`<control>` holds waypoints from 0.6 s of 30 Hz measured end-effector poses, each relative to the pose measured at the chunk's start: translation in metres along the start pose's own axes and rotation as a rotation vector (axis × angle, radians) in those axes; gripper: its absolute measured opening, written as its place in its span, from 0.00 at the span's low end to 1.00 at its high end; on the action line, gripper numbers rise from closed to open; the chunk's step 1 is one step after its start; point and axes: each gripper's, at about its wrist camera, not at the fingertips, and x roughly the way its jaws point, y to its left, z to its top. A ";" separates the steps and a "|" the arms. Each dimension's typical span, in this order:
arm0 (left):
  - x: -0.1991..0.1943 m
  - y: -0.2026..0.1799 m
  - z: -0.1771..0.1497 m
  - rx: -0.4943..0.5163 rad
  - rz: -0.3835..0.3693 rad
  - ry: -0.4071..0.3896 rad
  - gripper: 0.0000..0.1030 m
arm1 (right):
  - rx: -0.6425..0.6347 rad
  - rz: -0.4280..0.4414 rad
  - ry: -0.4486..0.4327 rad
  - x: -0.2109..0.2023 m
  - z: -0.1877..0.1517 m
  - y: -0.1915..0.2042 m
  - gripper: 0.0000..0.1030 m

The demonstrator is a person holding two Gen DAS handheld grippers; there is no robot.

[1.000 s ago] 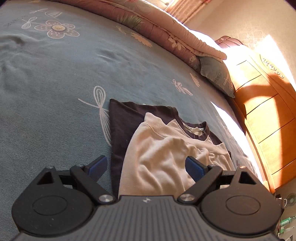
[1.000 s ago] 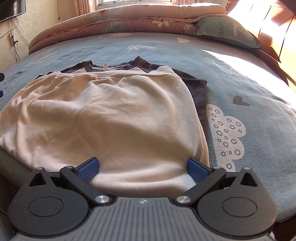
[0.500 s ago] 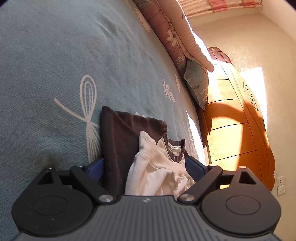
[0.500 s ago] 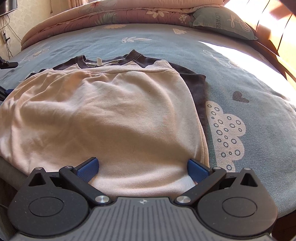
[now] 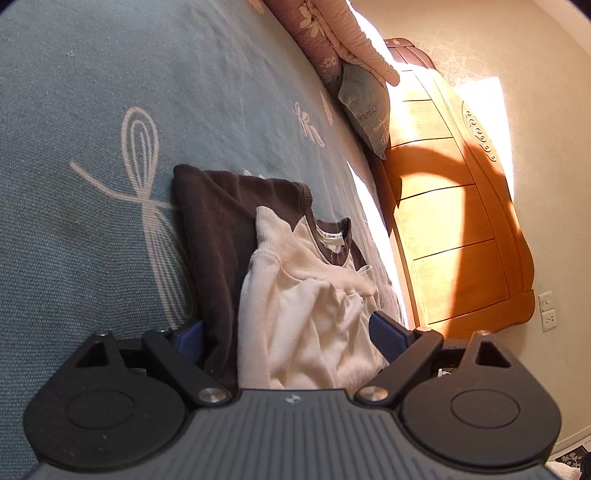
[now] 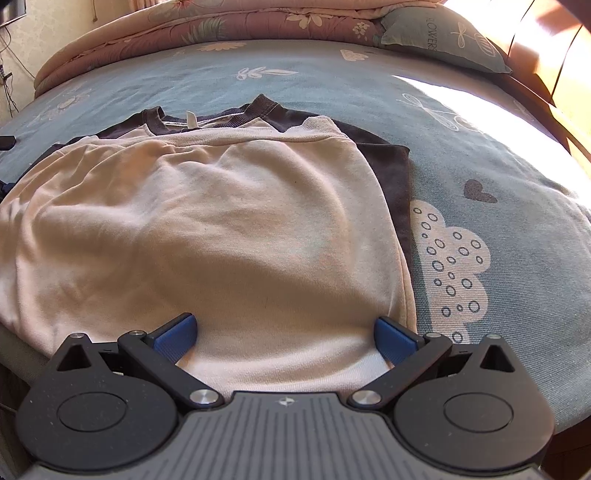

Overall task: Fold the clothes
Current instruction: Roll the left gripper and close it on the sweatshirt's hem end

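A cream sweatshirt [image 6: 221, 221] with dark brown sleeves [image 6: 395, 173] and collar lies flat on the bed, folded with its cream body uppermost. My right gripper [image 6: 286, 332] hovers open at the near hem, its blue pads [image 6: 177, 332] spread wide over the cream cloth. My left gripper [image 5: 288, 334] is low at the shirt's side edge, open, with the cream fabric [image 5: 303, 314] and the dark sleeve [image 5: 218, 236] bunched between its jaws. Its left pad [image 5: 188, 338] is partly hidden behind the dark cloth.
The bed wears a teal sheet [image 5: 92, 110] with white prints. A rolled pink quilt [image 6: 221, 18] and a teal pillow [image 6: 443, 37] lie at the far end. A wooden headboard [image 5: 454, 221] stands on the right, with wall sockets [image 5: 548, 312] beside it.
The left gripper dropped low and moved in to the shirt's side edge, so the cloth now sits between its jaws. The right gripper has hardly moved.
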 end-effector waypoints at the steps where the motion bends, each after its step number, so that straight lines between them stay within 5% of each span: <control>1: 0.005 -0.001 0.008 0.002 0.006 -0.001 0.87 | 0.001 0.000 0.002 0.000 0.000 0.000 1.00; 4: 0.023 -0.007 0.030 0.005 0.026 0.009 0.87 | 0.001 -0.003 0.004 0.000 0.000 0.001 1.00; 8: 0.024 -0.011 0.016 0.007 0.032 0.103 0.84 | 0.000 -0.001 0.004 0.000 0.000 0.001 1.00; 10: 0.017 -0.007 0.005 0.026 0.031 0.111 0.75 | -0.002 0.004 0.002 0.000 0.000 -0.001 1.00; 14: 0.018 0.011 0.013 -0.070 0.057 0.067 0.40 | -0.005 0.008 -0.012 0.000 -0.002 -0.001 1.00; 18: 0.032 0.000 0.021 -0.019 0.133 0.115 0.30 | 0.001 0.009 -0.016 0.000 -0.003 -0.002 1.00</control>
